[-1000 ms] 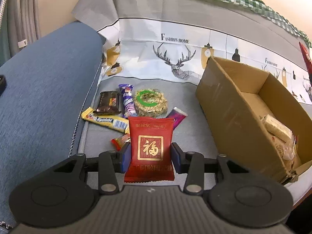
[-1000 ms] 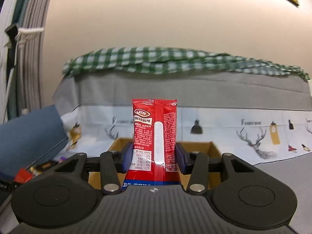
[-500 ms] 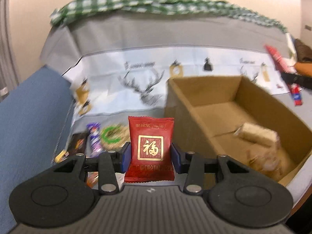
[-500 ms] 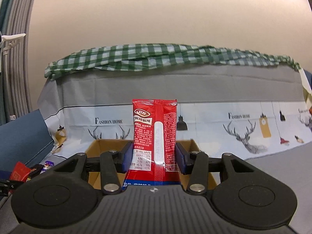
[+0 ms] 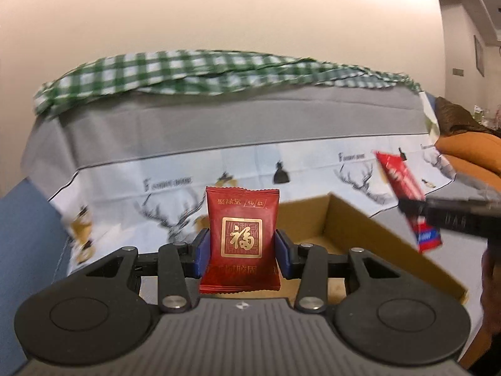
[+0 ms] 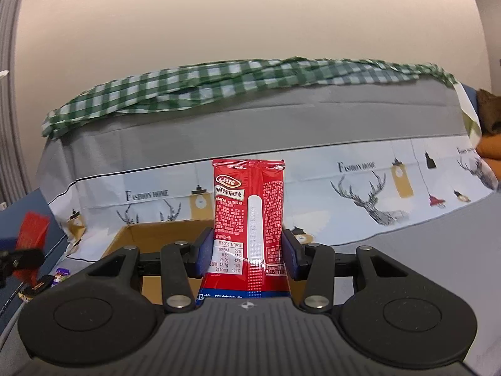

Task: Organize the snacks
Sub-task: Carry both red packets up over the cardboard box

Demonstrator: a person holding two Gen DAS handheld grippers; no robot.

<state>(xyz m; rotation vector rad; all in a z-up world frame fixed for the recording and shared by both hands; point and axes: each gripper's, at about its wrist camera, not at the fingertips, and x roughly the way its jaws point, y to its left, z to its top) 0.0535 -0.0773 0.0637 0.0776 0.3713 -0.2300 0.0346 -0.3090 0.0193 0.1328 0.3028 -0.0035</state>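
Observation:
My left gripper [image 5: 241, 252] is shut on a dark red square snack packet [image 5: 241, 238] with a gold character, held upright above the near end of the open cardboard box [image 5: 360, 219]. My right gripper [image 6: 247, 255] is shut on a tall red snack packet [image 6: 250, 228] with white print, held over the same cardboard box [image 6: 150, 235]. The right gripper and its tall packet [image 5: 404, 185] show at the right of the left wrist view. The left gripper's dark red packet [image 6: 31, 235] shows blurred at the left of the right wrist view. The box's contents are hidden.
The box rests on a grey sofa seat under a white deer-print cover [image 6: 375, 194]. A green checked cloth [image 6: 219, 81] lies along the sofa back. A few loose snacks [image 6: 53, 277] lie left of the box. An orange cushion [image 5: 469, 153] sits far right.
My left gripper has lifted and swung right with its packet, from the snack pile to over the box. My right gripper has shifted a little, still holding its packet over the box.

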